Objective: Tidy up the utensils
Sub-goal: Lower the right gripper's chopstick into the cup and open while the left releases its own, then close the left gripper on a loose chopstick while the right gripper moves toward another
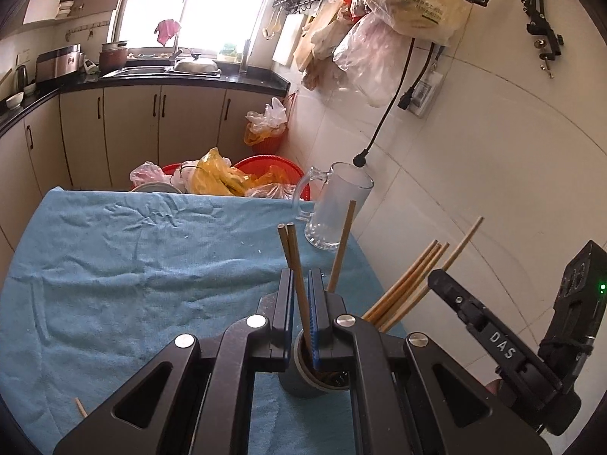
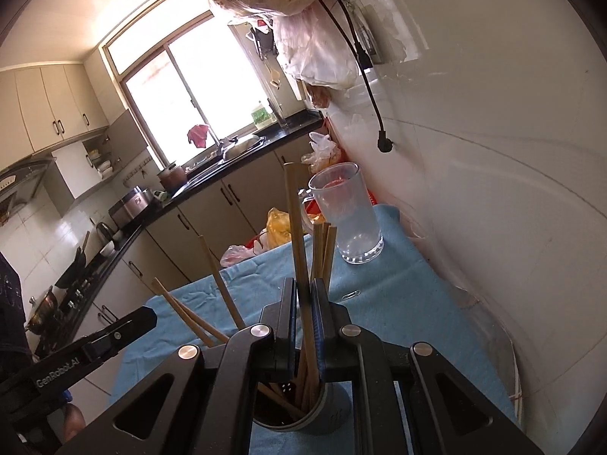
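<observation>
both grippers hang over the grey holder cup point(image 2: 303, 409) at the near edge of the blue-clothed bench point(image 1: 114, 265). the left gripper point(image 1: 301, 303) has its jaws clamped on a pair of chopsticks point(image 1: 294, 265); the right gripper point(image 2: 303, 311) has its jaws clamped on one tall chopstick point(image 2: 294, 227), their lower ends in the cup. more chopsticks lean there. a glass mug point(image 1: 337, 208) stands far right by the wall.
</observation>
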`<state>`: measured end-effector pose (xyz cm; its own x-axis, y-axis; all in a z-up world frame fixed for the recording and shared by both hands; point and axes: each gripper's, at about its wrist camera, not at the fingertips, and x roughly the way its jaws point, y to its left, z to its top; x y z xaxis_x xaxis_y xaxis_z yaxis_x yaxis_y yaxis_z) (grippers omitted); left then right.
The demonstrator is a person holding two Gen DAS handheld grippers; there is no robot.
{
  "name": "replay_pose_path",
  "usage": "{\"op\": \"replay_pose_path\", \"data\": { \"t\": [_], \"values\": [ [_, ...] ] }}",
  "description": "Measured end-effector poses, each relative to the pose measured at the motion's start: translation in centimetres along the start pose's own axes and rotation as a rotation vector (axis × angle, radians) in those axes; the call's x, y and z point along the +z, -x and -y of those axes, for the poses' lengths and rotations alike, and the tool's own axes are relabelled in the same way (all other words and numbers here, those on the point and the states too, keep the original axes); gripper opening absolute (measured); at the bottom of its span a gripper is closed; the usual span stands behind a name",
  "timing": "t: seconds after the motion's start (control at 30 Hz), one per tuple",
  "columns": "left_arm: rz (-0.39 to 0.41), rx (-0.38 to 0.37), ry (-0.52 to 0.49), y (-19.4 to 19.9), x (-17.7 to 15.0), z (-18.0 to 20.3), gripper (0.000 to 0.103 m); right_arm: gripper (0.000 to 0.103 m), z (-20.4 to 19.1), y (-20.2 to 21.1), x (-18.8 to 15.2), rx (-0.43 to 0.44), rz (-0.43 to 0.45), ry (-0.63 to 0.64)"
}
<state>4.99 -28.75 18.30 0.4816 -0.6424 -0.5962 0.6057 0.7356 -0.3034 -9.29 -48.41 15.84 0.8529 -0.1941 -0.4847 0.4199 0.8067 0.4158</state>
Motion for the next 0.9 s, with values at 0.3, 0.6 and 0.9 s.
{"op": "replay_pose_path", "data": {
  "t": [0.3, 0.6, 0.9],
  "values": [
    [0.07, 0.021, 0.02, 4.4, -1.1, -0.2, 0.037, 0.032, -0.4, 4.5, 0.3, -0.001, 0.077, -0.003],
    [0.079, 0.113, 0.042, 8.5, -6.0, -2.8, 0.048, 0.054, -2.0, 6.9, -4.5, -0.031, 0.047, 0.046],
    [0.006, 0.204, 0.089, 9.8, -12.3, -7.0, 0.05, 0.056, -3.4, 5.0, -9.5, -0.046, -0.069, 0.077]
  ]
}}
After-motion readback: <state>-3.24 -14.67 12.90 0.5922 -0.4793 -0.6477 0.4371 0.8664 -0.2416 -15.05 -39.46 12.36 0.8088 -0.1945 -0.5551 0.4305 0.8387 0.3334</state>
